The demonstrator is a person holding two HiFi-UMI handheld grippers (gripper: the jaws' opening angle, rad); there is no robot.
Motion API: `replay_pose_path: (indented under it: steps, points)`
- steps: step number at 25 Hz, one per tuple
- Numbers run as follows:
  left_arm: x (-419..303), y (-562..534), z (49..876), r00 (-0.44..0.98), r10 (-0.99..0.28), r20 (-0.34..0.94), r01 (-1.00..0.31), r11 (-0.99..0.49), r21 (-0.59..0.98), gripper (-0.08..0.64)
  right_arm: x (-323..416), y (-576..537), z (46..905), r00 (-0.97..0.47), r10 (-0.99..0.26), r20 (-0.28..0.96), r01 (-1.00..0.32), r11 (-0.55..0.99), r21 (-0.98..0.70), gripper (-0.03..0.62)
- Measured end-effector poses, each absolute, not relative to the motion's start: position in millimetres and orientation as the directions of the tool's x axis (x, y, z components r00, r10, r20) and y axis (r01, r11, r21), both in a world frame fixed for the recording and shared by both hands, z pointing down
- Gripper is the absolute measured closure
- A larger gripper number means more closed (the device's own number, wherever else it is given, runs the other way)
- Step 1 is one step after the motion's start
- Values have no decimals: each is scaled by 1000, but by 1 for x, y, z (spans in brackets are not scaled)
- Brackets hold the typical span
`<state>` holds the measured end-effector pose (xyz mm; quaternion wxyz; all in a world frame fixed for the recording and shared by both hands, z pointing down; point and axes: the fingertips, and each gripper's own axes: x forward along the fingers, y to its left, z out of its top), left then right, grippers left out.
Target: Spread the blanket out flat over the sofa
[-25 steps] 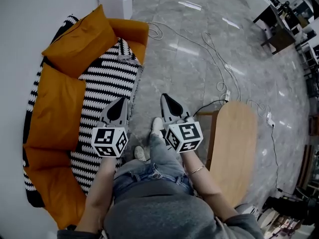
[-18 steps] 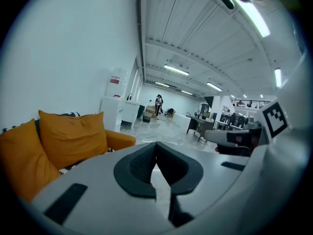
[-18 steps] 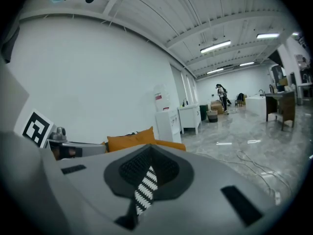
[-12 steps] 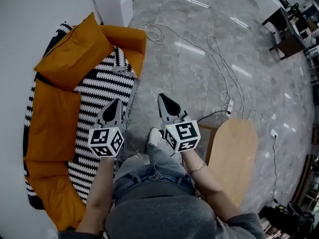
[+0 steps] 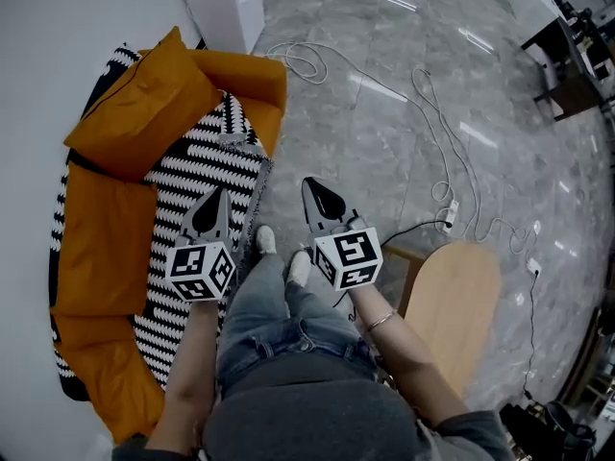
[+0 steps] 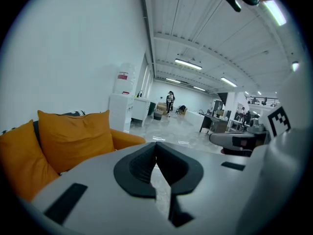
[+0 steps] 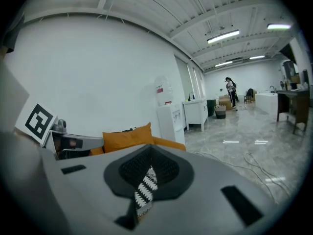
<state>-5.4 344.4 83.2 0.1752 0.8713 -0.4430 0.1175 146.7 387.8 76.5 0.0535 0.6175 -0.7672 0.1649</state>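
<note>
Grey stone floor (image 5: 384, 142) fills most of the head view, with cables (image 5: 432, 113) trailing across it and an orange sofa (image 5: 106, 392) against the white wall at the left. I see the blanket (image 5: 207, 161), black with white stripes, already lying along the seat and over the back, cushions (image 5: 144, 94) sitting on it, its front edge slightly rumpled near the far armrest. My left gripper (image 5: 213, 205) hovers over that front edge; my right gripper (image 5: 315, 192) is over bare floor beside the person's legs, with no cloth hanging from it. From the left gripper view, the left gripper (image 6: 155, 148) has its jaws pressed together on nothing, with a cushion (image 6: 73, 136) ahead. From the right gripper view, the right gripper (image 7: 149, 153) is likewise closed; the striped blanket (image 7: 145, 190) shows in the slit, which I read as cloth beyond, not pinched. I judge the spreading largely done. Any tidying would need me to open the jaws, pinch the rumpled hem and draw it flat.
</note>
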Motion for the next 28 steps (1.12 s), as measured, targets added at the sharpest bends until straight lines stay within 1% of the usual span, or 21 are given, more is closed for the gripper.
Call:
replay_pose_path:
  steps: [9, 14, 28]
  points:
    - [-14, 268, 114, 575, -713, 402, -816, -532, 224, 543, 127, 308, 101, -264, -899, 350, -962, 218, -165, 581]
    - [-27, 213, 140, 558, -701, 444, -829, -497, 257, 543, 107, 248, 123, -303, -856, 418, -953, 269, -139, 581]
    - [-52, 128, 226, 540, -659, 523, -842, -433, 322, 543, 57, 146, 215, -364, -748, 555, -927, 349, -138, 581]
